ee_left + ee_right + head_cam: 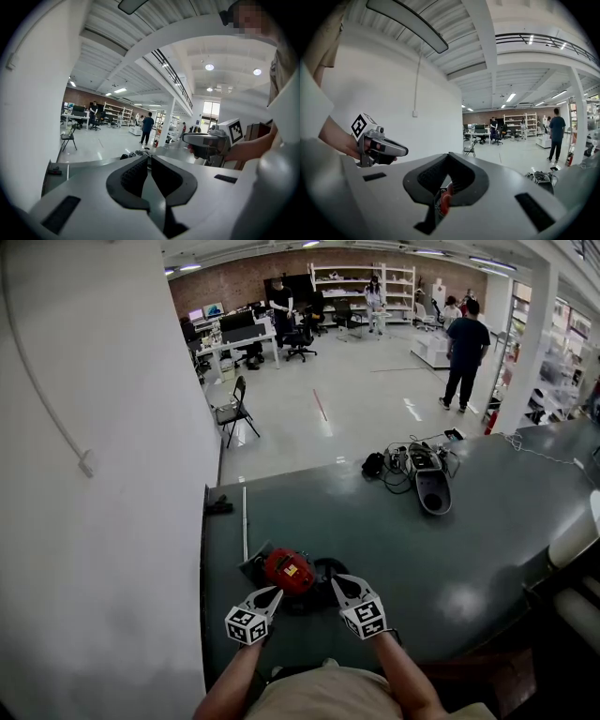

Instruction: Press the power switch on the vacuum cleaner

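Seeing small red vacuum cleaner (289, 571) on dark green table (394, 531), at near edge, left of centre. Flanked by both tongs: left gripper (266, 596) just near-left of red body, right gripper (339, 585) just near-right, by black part. Can't confirm contact on either side from head view.

Reading left gripper as fully closed in its own view, tip against tip, nothing clamped. Only table and far hall past the tips. Reading right gripper the same: closed tip to tip, nothing gripped. Spotting a sliver of red low in the gap behind its pads in right gripper view. Taking that as vacuum body seen beyond, not a hold.

Can't locate power switch in any view: too small in head view, not shown in either gripper view. No lamp or other sign of running visible either.

Step in hand, as a judgement: hovering at vacuum with closed tips, i.e. press pose. Fits 2 cases equally: closing in ahead of a press, or easing off with switch already pushed. Can't settle which from this.

Any press from here would call for 1 closed tip squarely on switch, straight push, light force. Expecting light body to skid on smooth table unless braced by other gripper.

Elsewhere: tangle of cables and dark gear (417, 470) far right on table, well apart from vacuum. At left, white wall (94, 474).
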Motion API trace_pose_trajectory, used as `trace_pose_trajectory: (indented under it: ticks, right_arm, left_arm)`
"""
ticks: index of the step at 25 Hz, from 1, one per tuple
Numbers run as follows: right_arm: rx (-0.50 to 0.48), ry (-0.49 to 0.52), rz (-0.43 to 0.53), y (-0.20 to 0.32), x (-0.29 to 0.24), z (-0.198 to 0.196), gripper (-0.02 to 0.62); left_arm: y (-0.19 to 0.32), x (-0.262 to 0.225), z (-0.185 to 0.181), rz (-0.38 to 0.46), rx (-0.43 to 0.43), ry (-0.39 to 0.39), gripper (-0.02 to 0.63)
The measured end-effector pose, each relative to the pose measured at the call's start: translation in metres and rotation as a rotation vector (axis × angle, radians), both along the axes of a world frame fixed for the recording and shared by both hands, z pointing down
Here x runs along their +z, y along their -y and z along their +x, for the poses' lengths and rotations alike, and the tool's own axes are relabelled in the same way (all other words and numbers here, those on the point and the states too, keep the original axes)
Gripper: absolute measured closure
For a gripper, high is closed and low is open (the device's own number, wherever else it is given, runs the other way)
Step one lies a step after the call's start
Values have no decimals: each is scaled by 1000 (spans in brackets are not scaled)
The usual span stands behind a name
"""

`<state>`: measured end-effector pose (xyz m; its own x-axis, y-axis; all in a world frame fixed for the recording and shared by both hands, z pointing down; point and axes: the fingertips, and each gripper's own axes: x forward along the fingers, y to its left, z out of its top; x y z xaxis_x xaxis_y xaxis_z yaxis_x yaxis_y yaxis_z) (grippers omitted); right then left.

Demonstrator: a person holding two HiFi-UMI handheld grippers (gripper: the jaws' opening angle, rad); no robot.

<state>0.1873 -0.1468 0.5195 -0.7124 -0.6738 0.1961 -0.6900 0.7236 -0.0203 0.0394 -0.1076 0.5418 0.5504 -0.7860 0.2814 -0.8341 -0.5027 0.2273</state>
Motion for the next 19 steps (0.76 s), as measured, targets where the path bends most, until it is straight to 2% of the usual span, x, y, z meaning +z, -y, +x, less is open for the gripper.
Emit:
trace_pose_trajectory:
  ticks: [19]
  right_arm:
    - [11,-28,33,-12,-3,16,584]
  left_arm:
    - [-5,-11,8,20,17,2,594]
